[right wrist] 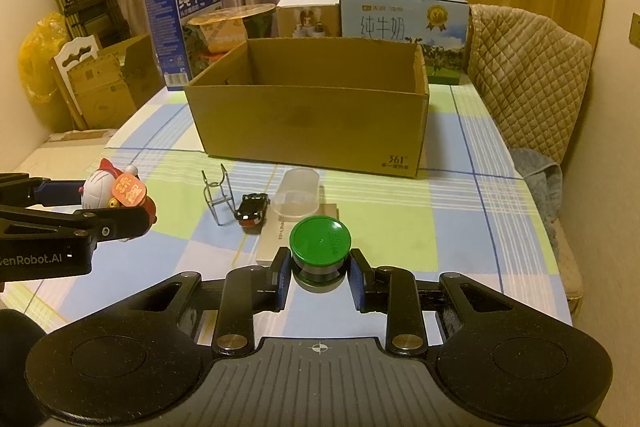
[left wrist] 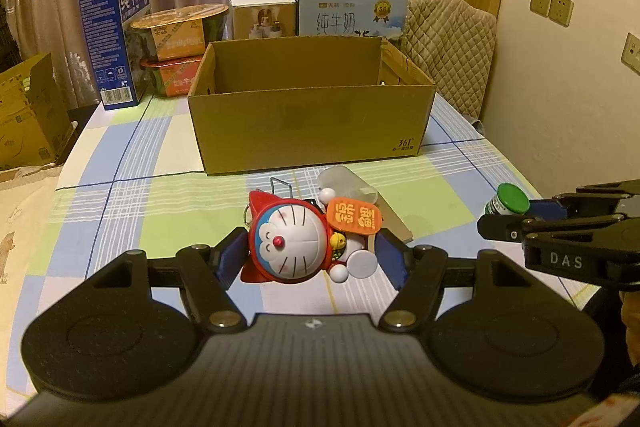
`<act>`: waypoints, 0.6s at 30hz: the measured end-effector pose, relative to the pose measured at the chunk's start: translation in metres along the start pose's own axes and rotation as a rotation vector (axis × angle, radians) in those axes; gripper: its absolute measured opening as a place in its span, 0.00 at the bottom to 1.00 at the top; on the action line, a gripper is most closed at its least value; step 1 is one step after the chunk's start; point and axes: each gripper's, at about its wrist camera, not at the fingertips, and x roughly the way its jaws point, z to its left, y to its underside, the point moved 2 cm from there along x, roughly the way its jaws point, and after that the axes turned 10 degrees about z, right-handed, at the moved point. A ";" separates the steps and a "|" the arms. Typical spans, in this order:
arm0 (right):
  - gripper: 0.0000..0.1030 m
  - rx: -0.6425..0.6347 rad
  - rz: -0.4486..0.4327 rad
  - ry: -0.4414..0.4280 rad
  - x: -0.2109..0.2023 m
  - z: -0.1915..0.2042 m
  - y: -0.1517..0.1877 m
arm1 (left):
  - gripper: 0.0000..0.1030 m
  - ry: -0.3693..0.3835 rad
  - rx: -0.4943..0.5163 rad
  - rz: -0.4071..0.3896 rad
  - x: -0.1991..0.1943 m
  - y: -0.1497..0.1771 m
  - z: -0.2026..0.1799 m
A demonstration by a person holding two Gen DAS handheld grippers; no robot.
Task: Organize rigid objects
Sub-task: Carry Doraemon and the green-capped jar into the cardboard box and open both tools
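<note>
Between the blue pads of the left gripper (left wrist: 310,253) sits a cat figure (left wrist: 292,243), red-hooded, with an orange tag; the pads press its sides, so the jaws hold it at about half their spread. From the right wrist view the figure looks lifted off the checked cloth (right wrist: 400,227), though I cannot tell for sure. The right gripper (right wrist: 320,277) stands narrow, its pads clamped on a small jar with a green lid (right wrist: 320,239); in the left view the same jar (left wrist: 507,201) shows at that gripper's tip, off to the right of the left gripper.

Ahead of the right gripper, just past the jar, lie a flat pale box (right wrist: 276,235), a clear plastic cup (right wrist: 298,193) on its side, a toy car (right wrist: 251,213) and, left of the car, a wire stand (right wrist: 218,197). Farther ahead of both grippers stands an open cardboard box (left wrist: 308,123), well apart from what they hold. Behind it are milk cartons (left wrist: 352,11) and noodle bowls (left wrist: 180,35).
</note>
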 end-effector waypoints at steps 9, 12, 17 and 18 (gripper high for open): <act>0.26 0.000 0.001 0.006 0.017 -0.010 -0.024 | 0.63 0.003 0.009 -0.021 0.015 -0.028 0.008; 0.26 -0.005 -0.004 0.006 0.024 -0.014 -0.038 | 0.63 0.006 0.011 -0.030 0.023 -0.042 0.012; 0.26 -0.012 -0.026 -0.003 0.036 -0.022 -0.071 | 0.63 0.024 0.001 -0.045 0.038 -0.070 0.022; 0.26 -0.010 -0.032 -0.005 0.038 -0.024 -0.079 | 0.63 0.029 0.000 -0.048 0.042 -0.078 0.025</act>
